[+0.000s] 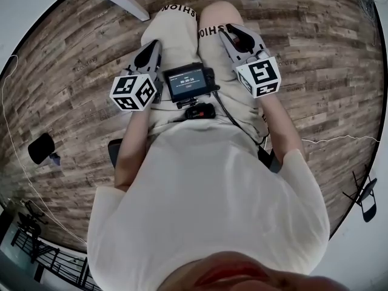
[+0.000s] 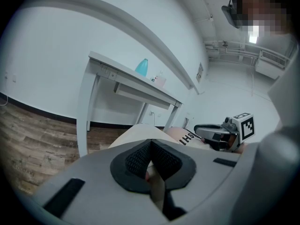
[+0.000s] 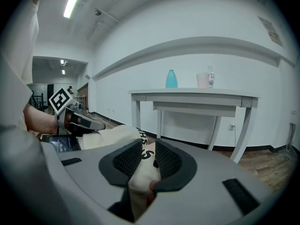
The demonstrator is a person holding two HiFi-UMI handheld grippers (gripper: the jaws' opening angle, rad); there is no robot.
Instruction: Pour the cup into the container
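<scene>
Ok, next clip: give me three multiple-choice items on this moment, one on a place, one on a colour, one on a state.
1. Where are the left gripper and right gripper?
A on a table
B over the person's lap
C on the floor

2. The tall bottle on the table is:
A red
B teal
C black

3. The cup is:
A upright on the table
B held in the right gripper
C lying on the floor

Key: B, the head view shows both over the lap; B, the right gripper view shows it teal; A, it stands beside the bottle, far from both grippers.
</scene>
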